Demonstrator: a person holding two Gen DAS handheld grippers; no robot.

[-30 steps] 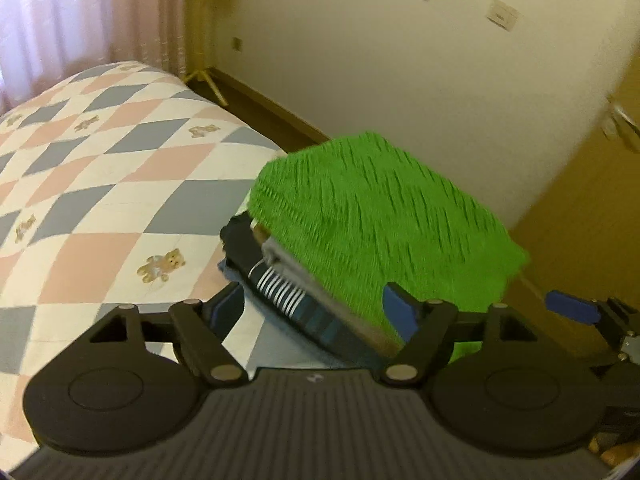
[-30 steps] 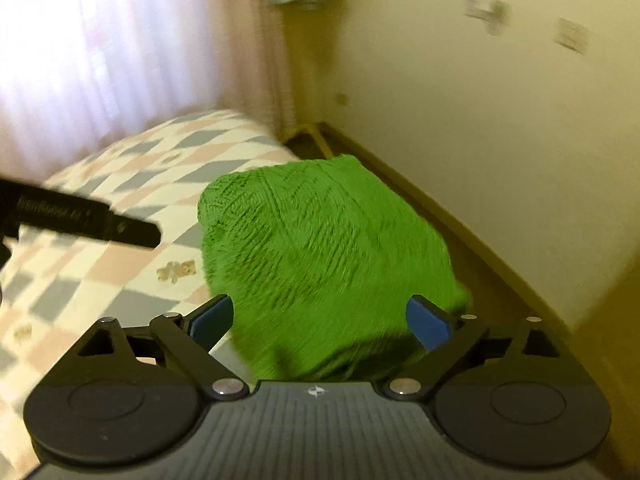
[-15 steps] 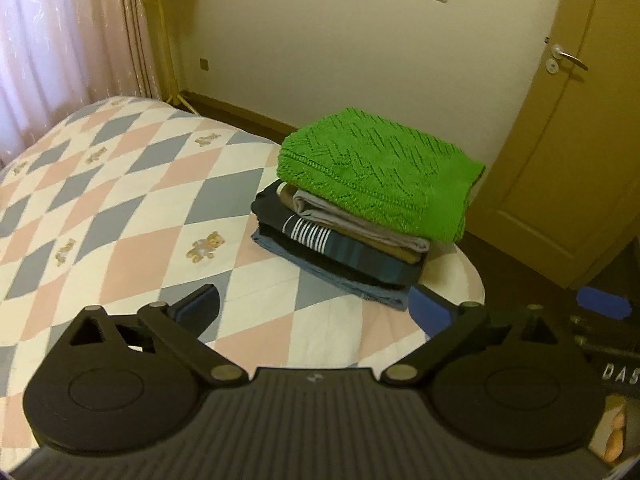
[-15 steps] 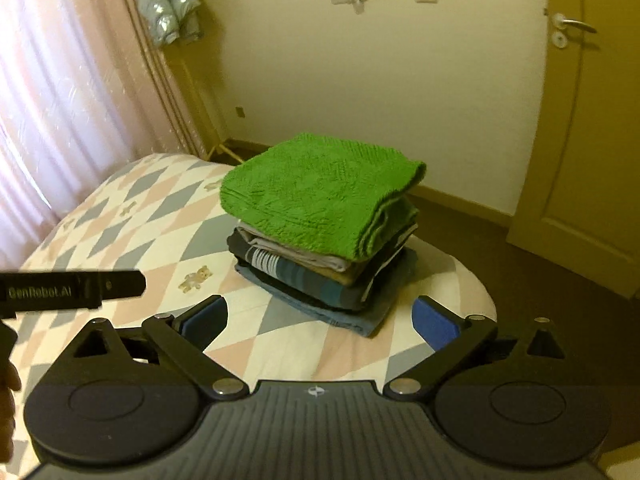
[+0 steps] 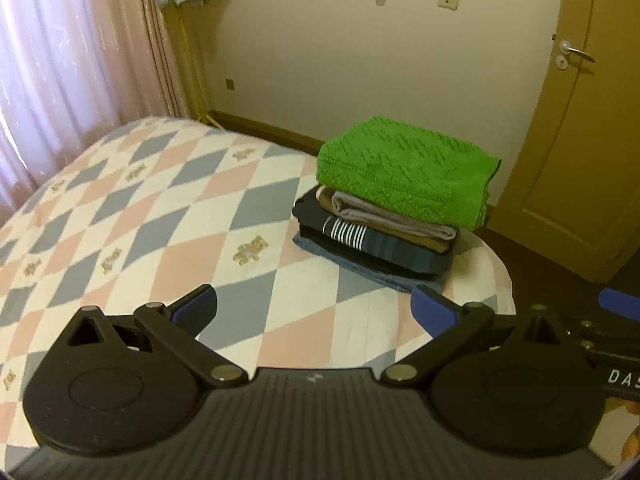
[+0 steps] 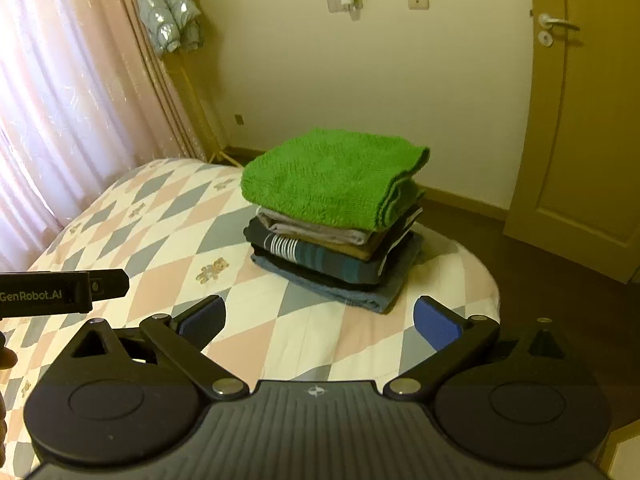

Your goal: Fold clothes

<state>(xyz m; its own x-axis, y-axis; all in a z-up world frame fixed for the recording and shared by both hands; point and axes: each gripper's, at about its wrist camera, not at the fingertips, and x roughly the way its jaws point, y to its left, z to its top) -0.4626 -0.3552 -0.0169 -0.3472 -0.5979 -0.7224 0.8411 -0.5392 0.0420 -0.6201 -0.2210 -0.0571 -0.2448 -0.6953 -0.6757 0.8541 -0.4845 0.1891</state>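
Observation:
A folded green knit sweater [image 5: 404, 172] [image 6: 332, 176] tops a neat stack of folded clothes [image 5: 372, 240] [image 6: 332, 256] at the bed's far corner. Under it lie grey, brown, striped dark teal and blue denim pieces. My left gripper [image 5: 314, 310] hangs open well short of the stack, with nothing between its blue pads. My right gripper [image 6: 320, 320] is open too, empty, and just as far back. The left gripper's black body [image 6: 60, 292] shows at the left edge of the right wrist view.
The bed has a diamond-pattern quilt [image 5: 140, 220] with small teddy bears. Pink curtains [image 5: 72, 60] hang on the left. A closed wooden door [image 5: 580, 120] stands on the right, dark floor [image 6: 540, 280] beyond the bed. A grey jacket [image 6: 168, 12] hangs on a stand.
Both grippers have pulled back and away from the stack, leaving the green sweater lying on top. The stack looks smaller and farther off in both views.

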